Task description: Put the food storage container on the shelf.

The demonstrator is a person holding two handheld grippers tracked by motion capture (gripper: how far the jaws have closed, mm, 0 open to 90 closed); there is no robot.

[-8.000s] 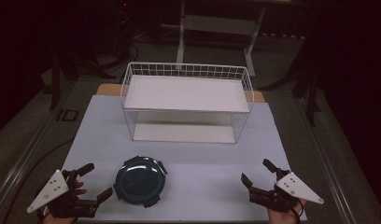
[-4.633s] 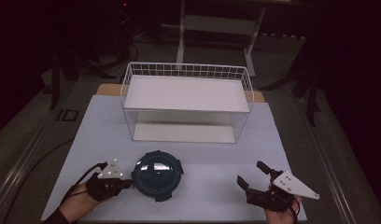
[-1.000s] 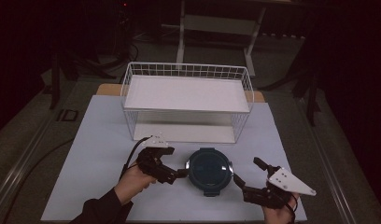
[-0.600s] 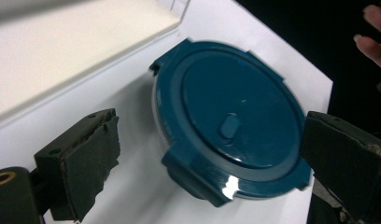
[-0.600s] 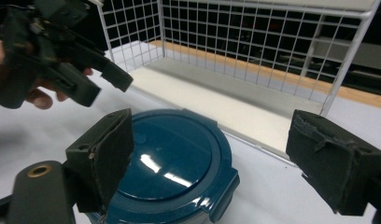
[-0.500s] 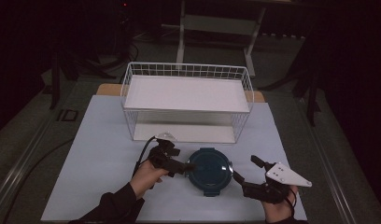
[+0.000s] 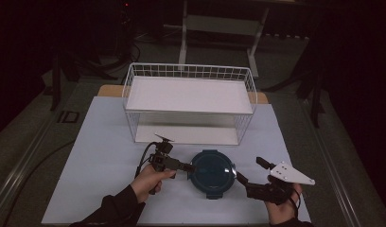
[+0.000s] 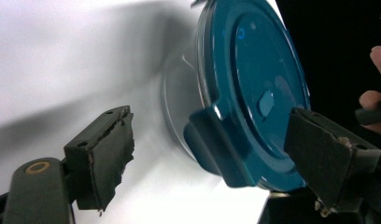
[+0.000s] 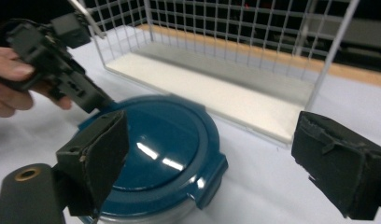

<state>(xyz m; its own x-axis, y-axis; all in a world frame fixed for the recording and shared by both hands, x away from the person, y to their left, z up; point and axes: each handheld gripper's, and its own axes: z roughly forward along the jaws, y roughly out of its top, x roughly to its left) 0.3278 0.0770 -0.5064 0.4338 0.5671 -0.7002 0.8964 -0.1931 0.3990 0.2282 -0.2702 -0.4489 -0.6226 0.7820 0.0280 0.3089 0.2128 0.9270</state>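
Near the bench's front edge, my left tongs (image 7: 190, 167), jaws just narrowing, straddle a latch tab of the teal lidded container (image 7: 211, 171) without gripping; my right tongs (image 7: 249, 174) wait wide open and empty, ready to steady it.

Container lid (image 9: 156, 140) looks like glossy teal plastic w/ sharp highlights, smooth top, over a clear see-through bowl wall (image 8: 177, 107). Claw pads (image 8: 107, 154) on left claw (image 8: 216, 158) are matt black, rubbery, w/ rough frayed edges; same on right claw (image 9: 216, 172). Rack (image 7: 188, 101) is thin white-coated wire w/ flat matt white shelves; bench (image 7: 101, 156) has a smooth matt pale cover, wood edge (image 7: 110, 91) at the far side.
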